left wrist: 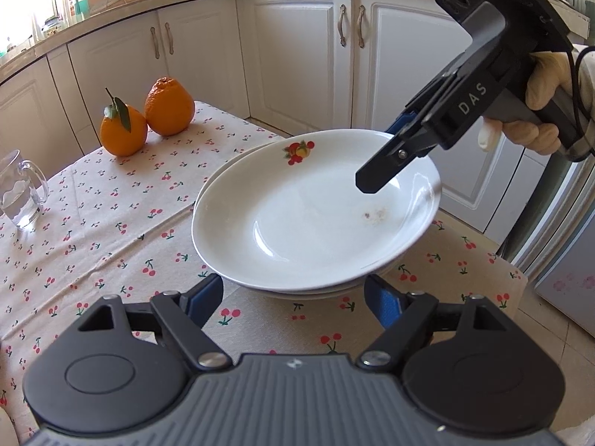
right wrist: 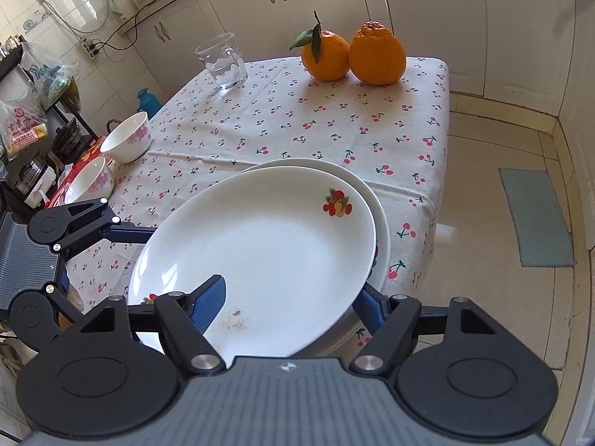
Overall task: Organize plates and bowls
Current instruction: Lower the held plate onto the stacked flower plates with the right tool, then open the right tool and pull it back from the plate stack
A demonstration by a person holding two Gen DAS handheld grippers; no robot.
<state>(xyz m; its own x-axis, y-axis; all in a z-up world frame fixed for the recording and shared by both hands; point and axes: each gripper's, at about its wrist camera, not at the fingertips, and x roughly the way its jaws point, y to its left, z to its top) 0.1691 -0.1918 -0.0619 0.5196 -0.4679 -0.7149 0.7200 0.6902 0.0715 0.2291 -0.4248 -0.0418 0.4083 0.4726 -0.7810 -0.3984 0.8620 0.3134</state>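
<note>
Right tongs [right wrist: 288, 303] straddling top plate's [right wrist: 267, 238] rim, grip unclear, left tongs [left wrist: 293, 303] released just short of the stacked plates, oranges [left wrist: 148, 119] beyond on the bench [left wrist: 93, 223].

Tilted top plate [right wrist: 267, 245] on another plate [right wrist: 379, 208], its rim between right hand-held gripper [right wrist: 293, 303] fingers.

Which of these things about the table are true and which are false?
1. Two oranges sit together on the table. True.
2. The glass mug has tipped over. False: it stands upright.
3. The top plate has a fruit picture on it. True.
4. The two bowls are stacked one inside the other. False: they stand side by side.
5. The tablecloth is covered in blue stars. False: it has little red cherries.
</note>
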